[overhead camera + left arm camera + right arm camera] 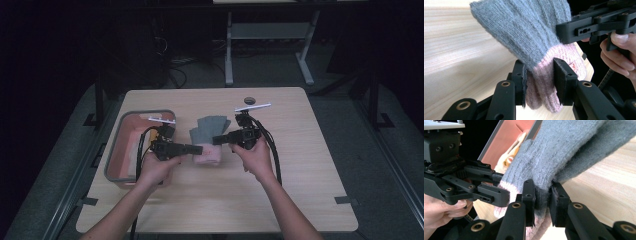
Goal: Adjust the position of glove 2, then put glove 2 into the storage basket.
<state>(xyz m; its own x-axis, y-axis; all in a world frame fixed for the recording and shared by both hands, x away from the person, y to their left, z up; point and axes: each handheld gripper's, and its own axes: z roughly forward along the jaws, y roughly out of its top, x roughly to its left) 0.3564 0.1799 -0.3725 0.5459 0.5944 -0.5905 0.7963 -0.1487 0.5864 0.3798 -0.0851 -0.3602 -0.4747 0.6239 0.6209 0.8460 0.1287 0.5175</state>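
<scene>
1. The grey-and-pink knit glove [208,142] was held up just above the tabletop [280,200], right beside the pink bin [116,172], between the two grippers.
2. Left gripper [539,80]: jaws clenched on the glove's pink cuff. Right gripper [541,202]: jaws clenched on knit where grey met pink.
3. Step in hand looked like a two-point hold to spread or carry the glove. To do it well: keep both grips firm, pull apart evenly so the knit does not slip off a pad, keep the grey fingers from dragging.
4. Risk, judged: loose stretchy knit could creep out of the right jaws, which pinched a bunched fold.
5. The bin, left of the glove, held some pale items; could not tell what.
6. Tabletop was light wood, smooth. The room beyond the glove was dark, with another table's frame [270,45] and cables on the floor.
</scene>
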